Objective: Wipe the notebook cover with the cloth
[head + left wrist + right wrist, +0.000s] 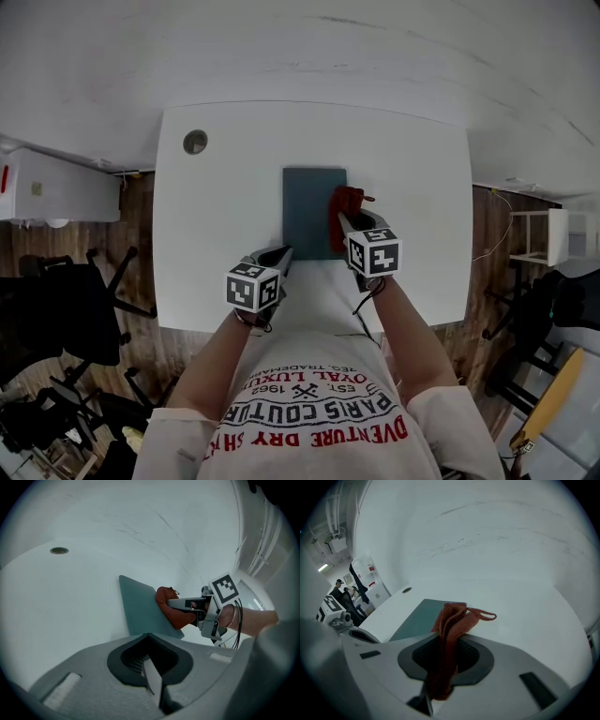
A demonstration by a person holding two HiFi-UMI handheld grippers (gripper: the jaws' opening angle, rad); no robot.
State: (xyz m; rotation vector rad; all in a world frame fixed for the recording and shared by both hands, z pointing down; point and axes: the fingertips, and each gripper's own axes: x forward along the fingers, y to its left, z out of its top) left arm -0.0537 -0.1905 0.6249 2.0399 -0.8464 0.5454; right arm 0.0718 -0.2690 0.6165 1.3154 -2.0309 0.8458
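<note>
Nearest, the left gripper [281,255] is clenched on nothing: in the left gripper view its jaws [150,665] meet along a thin seam with only bare table beyond them. Its marker cube [253,287] sits just behind the fingers, toward the person.

The right gripper [345,221] stands a little farther out, its jaws clamped on a rust-red cloth [347,202]. In the right gripper view the cloth [450,630] runs as a folded band down between the jaws [443,658] and bunches out past the fingertips, with a thin hanging loop [485,616] trailing to one side of them. This gripper's marker cube [373,251] also rides behind its fingers.

The dark teal notebook [312,211] lies closed and flat on the white table [216,225], its long axis running straight away from the person and its short edges near and far. Its near left corner is just ahead of the left fingertips. The right fingertips are over its right edge, where the bunched cloth [171,613] lies against the cover [138,609]. The left gripper view shows the right gripper [180,604] reaching in level over that edge.

Well beyond the left fingertips, toward the far left corner of the table, is a round cable hole [195,142]. Past the table's far edge is a plain pale wall.
</note>
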